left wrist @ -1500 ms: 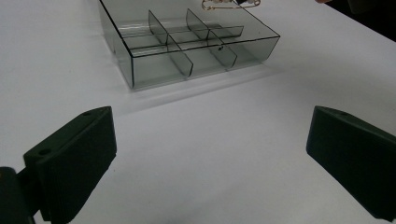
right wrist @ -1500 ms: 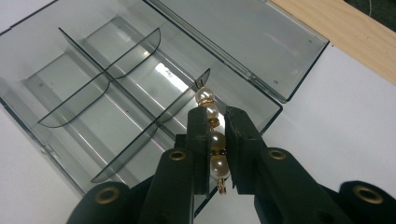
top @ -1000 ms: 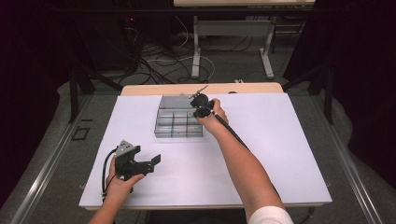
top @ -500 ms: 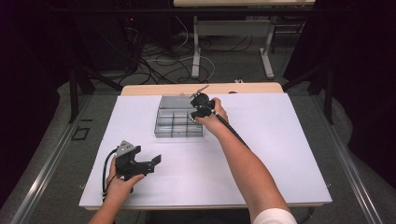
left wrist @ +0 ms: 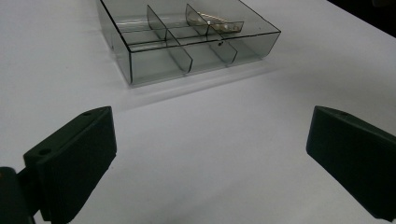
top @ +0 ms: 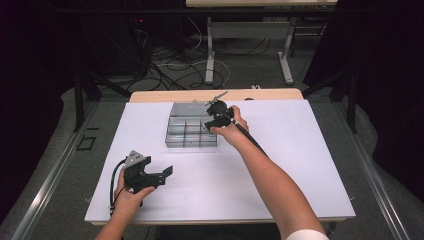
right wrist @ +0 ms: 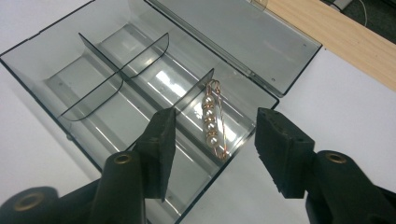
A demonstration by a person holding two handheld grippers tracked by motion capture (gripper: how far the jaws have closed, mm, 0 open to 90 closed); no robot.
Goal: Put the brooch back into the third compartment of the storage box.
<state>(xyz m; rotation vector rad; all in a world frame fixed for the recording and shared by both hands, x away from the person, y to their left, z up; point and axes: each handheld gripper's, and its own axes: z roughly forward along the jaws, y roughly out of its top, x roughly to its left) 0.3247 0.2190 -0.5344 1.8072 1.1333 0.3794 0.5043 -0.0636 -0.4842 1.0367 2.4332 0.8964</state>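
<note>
While my left gripper [top: 167, 172] rests spread on the table, the right gripper [right wrist: 212, 140] hangs spread over the pin [right wrist: 212, 122] in the box [right wrist: 56, 51] corner; probably light, fragile, so I would pinch its wire frame.

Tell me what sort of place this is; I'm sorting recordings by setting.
Probably a lab or recording workspace, not a home: a white-covered table ringed by dark curtains, loose cables on the floor, and a desk frame behind. On it sits a clear divided box.
</note>
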